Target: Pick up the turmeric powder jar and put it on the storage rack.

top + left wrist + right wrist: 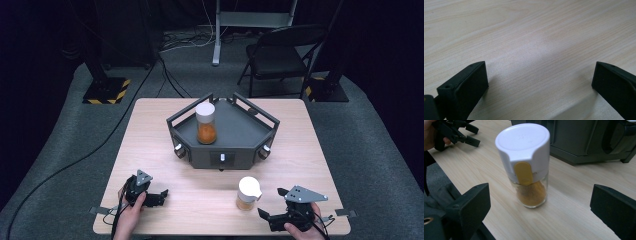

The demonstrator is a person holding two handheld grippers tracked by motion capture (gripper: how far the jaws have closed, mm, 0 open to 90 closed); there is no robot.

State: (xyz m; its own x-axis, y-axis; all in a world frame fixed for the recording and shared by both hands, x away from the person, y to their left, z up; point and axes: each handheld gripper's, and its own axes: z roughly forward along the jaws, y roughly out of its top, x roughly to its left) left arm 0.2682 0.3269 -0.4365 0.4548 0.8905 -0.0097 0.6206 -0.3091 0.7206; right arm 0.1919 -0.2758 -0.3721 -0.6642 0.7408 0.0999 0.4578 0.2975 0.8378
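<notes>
Right gripper view puts my right tool [539, 210] wide before the ungrasped spice jar [527, 165]; nothing begun yet.

Two upright white-capped spice jars: one [248, 193] on table, other [205, 123] on tray.

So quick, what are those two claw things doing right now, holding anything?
Left gripper: open, holding nothing, over bare table.
Right gripper: open, holding nothing, facing the spice jar.

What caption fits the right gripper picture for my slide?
An open gripper faces a spice jar with a white cap, standing on a wooden table.
</notes>
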